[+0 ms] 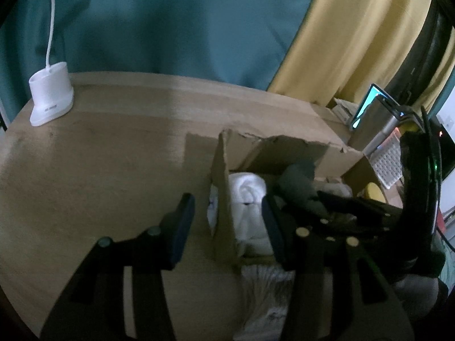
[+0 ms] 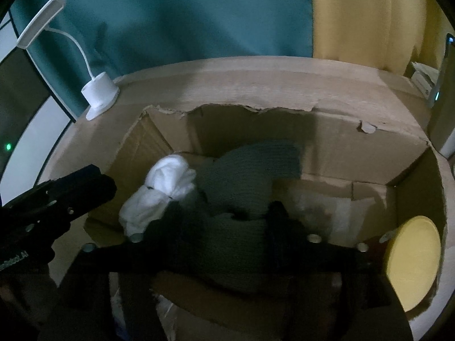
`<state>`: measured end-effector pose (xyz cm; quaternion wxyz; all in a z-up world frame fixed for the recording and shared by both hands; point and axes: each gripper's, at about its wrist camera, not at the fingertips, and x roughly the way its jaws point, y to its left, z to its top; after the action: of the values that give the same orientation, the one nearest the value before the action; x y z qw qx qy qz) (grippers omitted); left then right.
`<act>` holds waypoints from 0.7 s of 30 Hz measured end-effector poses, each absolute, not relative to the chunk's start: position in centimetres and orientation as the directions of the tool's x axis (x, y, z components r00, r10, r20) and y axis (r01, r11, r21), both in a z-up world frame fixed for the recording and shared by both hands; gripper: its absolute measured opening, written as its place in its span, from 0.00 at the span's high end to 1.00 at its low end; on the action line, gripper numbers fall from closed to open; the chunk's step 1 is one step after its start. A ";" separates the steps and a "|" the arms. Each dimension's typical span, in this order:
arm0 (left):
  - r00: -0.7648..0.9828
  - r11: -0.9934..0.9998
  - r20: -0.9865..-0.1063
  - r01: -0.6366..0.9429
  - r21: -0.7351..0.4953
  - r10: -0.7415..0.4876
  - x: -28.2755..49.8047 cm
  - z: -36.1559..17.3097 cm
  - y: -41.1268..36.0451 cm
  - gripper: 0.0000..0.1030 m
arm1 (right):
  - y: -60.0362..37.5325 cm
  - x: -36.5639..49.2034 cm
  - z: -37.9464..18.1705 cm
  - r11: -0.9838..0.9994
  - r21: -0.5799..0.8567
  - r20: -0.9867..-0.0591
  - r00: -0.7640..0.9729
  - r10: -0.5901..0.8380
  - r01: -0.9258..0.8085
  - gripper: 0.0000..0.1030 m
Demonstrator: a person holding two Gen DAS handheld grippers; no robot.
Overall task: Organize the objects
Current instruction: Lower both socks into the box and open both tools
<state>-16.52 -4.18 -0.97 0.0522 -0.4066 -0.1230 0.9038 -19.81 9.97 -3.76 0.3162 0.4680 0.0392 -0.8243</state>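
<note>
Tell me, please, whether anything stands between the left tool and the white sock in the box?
Yes: the cardboard box's near wall rises between the left tool's fingers, one outside it, one inside beside the white sock. The dark sock lies beyond.

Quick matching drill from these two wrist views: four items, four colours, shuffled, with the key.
Items:
1. desk lamp
2. rolled socks
3. knit cloth
4. round lid

Colours:
A. yellow
B. grey-green
C. white, on the table outside the cardboard box
D. white, inside the box

Pairs: 1-C, 2-D, 3-B, 4-A
</note>
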 end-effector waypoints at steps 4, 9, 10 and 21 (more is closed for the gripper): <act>-0.667 -0.964 -0.719 0.004 -0.267 0.196 -16.1 -0.8 -4.2 0.50 | 10.4 -19.4 -3.2 -0.804 0.225 -0.789 -0.381 -0.482 0.551 0.32; -0.672 -0.964 -0.714 -0.001 -0.265 0.197 -15.5 -0.6 -3.9 0.50 | 10.9 -18.8 -2.4 -0.807 0.217 -0.779 -0.402 -0.482 0.549 0.32; -0.674 -0.965 -0.712 -0.002 -0.263 0.195 -15.3 -0.4 -3.8 0.50 | 11.0 -18.6 -2.2 -0.808 0.216 -0.776 -0.406 -0.483 0.549 0.32; -0.691 -0.971 -0.701 -0.007 -0.239 0.177 -13.2 0.7 -3.1 0.49 | 12.5 -16.5 -0.4 -0.811 0.206 -0.748 -0.447 -0.491 0.547 0.32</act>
<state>-13.15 -3.10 0.71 0.0504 -0.3901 -0.1091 0.9129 -16.46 12.53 -0.44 0.3054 0.4281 0.0328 -0.8499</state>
